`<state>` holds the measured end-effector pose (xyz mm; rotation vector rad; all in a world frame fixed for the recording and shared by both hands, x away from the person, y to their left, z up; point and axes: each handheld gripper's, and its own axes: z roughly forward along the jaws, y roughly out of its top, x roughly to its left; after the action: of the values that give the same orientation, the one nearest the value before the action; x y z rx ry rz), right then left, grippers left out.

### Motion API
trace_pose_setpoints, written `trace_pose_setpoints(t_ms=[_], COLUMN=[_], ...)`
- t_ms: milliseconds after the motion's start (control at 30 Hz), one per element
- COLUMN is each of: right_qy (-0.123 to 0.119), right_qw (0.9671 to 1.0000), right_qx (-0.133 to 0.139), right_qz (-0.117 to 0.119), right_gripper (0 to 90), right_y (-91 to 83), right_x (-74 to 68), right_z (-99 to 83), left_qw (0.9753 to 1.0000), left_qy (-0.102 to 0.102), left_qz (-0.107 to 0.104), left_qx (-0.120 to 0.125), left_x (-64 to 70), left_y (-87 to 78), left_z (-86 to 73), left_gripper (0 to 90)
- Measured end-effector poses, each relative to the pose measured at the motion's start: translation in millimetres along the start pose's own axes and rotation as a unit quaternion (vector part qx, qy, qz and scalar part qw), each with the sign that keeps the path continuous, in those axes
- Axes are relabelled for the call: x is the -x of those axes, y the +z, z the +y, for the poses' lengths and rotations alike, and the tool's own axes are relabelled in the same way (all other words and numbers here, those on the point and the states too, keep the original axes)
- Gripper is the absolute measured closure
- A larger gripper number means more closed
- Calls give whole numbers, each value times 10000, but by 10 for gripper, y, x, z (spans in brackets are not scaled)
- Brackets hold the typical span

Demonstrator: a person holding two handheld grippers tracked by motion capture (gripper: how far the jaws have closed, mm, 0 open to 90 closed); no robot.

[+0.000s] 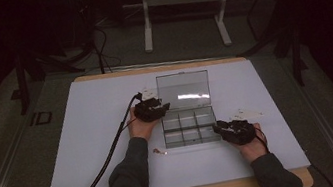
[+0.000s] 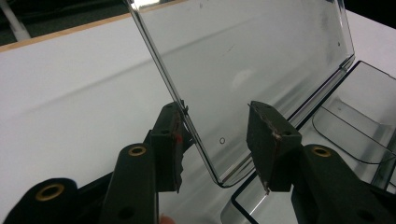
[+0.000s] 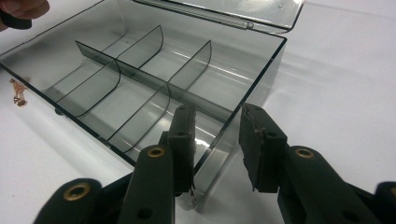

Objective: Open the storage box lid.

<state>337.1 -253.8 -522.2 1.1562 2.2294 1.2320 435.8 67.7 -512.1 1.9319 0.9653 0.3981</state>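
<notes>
The small copper-coloured item [image 1: 156, 151] on the white table sheet [image 1: 90, 136], left of the clear plastic compartment box [image 1: 189, 129], is too small to identify. The left gripper [image 2: 222, 135] has its jaws spread astride the box's raised transparent lid [image 2: 243, 60]; contact is unclear. The right gripper [image 3: 217, 140] straddles the box's near right corner, jaws parted.

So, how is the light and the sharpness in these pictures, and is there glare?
High view: dim, dark surroundings, a bright glare streak on the open lid. Left gripper view: sharp, soft reflections on the lid; the left hand-held gripper straddles its edge. Right gripper view: evenly lit, faint highlights on the clear box.
</notes>
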Motion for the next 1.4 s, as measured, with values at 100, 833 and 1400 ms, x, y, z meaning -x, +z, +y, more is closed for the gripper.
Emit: trace_pose_setpoints(t_ms=[100, 833, 1400], right_qy=[8, -37, 20], right_qw=[10000, 10000, 10000], right_qx=[2, -26, -19], right_qz=[5, -23, -55], right_gripper=[668, 669, 678], right_y=[0, 1, 4], right_x=[1, -5, -9], right_z=[-1, 5, 5], left_qw=[10000, 9995, 9996], left_qy=[-42, -262, -285], left_qz=[-31, -18, 80], left_qx=[-24, -157, -8], left_x=[-15, -57, -57], left_y=[7, 7, -95], left_z=[4, -10, 25], left_gripper=[565, 533, 551])
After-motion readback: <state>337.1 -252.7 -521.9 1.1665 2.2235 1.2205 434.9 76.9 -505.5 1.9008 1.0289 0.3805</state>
